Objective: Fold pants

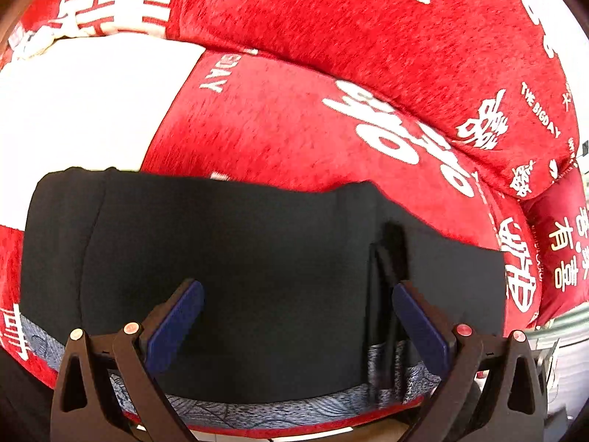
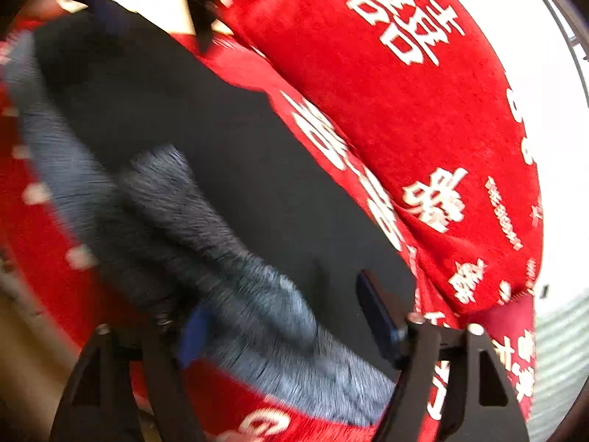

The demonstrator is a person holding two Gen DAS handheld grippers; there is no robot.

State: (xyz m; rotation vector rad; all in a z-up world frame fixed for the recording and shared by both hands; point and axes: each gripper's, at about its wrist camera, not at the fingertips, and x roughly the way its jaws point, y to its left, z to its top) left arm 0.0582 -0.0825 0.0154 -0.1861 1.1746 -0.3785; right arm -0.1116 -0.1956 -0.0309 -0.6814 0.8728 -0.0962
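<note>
Black pants (image 1: pixel 239 258) lie spread flat on a red bed cover, with a grey patterned waistband (image 1: pixel 257 409) along the near edge. My left gripper (image 1: pixel 298 302) is open, its blue pads just above the black fabric, holding nothing. In the right wrist view the pants (image 2: pixel 228 169) run diagonally, and the grey waistband (image 2: pixel 279 316) is bunched and raised. That view is motion-blurred. My right gripper (image 2: pixel 283 316) is open, with the bunched waistband lying between its fingers. The other gripper (image 2: pixel 198 11) shows dimly at the top.
The bed cover (image 1: pixel 265 125) is red with white characters. A big red pillow (image 1: pixel 368 18) lies behind the pants, also in the right wrist view (image 2: pixel 405 110). A white patch (image 1: pixel 84 99) is at the left. A dark red cushion (image 1: pixel 559 243) sits at the right.
</note>
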